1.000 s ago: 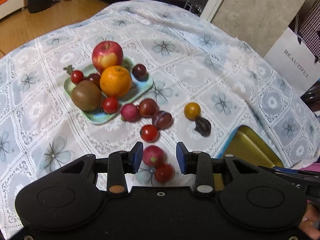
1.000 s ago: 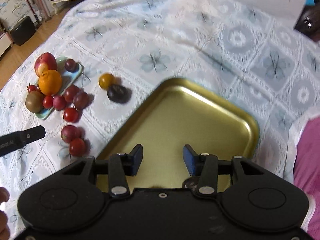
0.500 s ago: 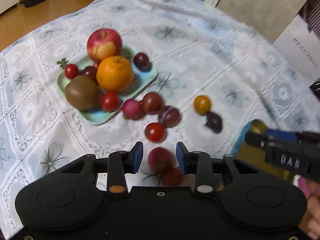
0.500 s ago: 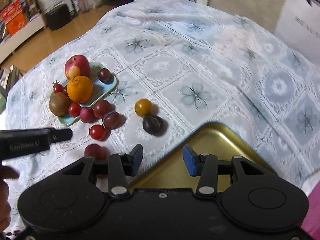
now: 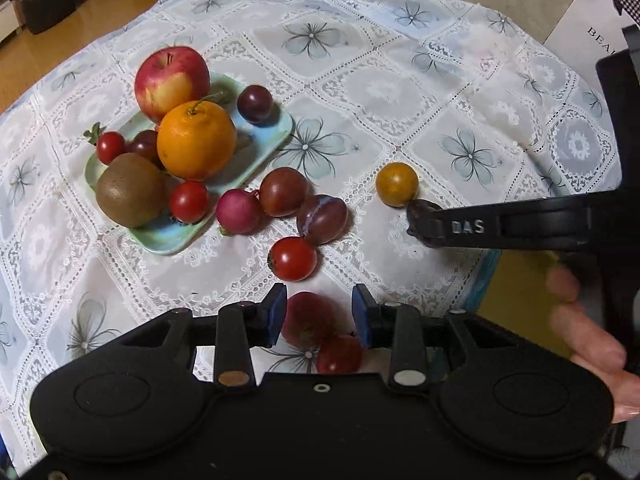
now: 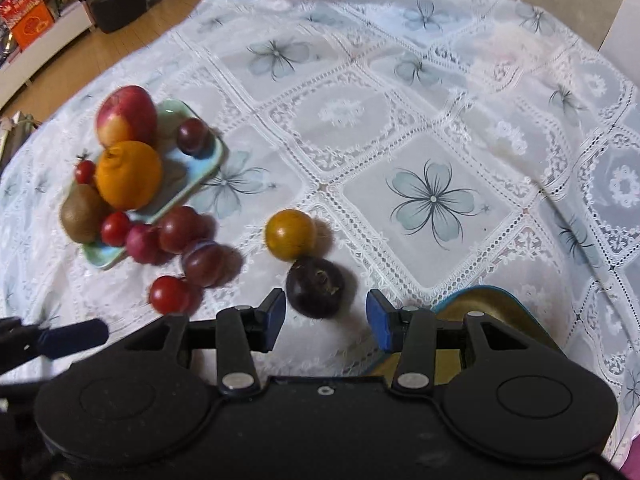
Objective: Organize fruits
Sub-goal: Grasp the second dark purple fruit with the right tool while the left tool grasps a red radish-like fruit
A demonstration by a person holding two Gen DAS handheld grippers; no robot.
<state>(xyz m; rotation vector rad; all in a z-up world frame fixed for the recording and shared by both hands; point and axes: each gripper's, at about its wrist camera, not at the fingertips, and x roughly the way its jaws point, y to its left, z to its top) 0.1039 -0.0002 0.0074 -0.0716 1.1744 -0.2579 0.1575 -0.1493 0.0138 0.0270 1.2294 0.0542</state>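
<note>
A green plate [image 5: 264,142] holds an apple [image 5: 171,78], an orange [image 5: 196,140], a kiwi [image 5: 130,190] and small fruits. Loose fruits lie on the cloth beside it, among them a red tomato [image 5: 293,259] and a yellow tomato [image 5: 397,184] [image 6: 290,234]. My left gripper [image 5: 319,312] is open around a reddish fruit [image 5: 310,317], with a red tomato [image 5: 339,356] just behind it. My right gripper [image 6: 326,314] is open just in front of a dark fruit [image 6: 316,288], which sits off the gold tray [image 6: 476,308]. One right finger [image 5: 460,228] hides most of that dark fruit in the left view.
The table has a white lace cloth with blue flowers [image 6: 434,200]. The gold tray's corner [image 5: 520,276] lies at the near right. A white paper bag [image 5: 588,28] stands at the far right. Wooden floor and a black box [image 5: 48,2] lie beyond the table's left edge.
My right gripper has swung left off the gold tray toward the dark fruit and now reaches it. My left gripper has edged closer to the fruits, still open around the reddish fruit.
</note>
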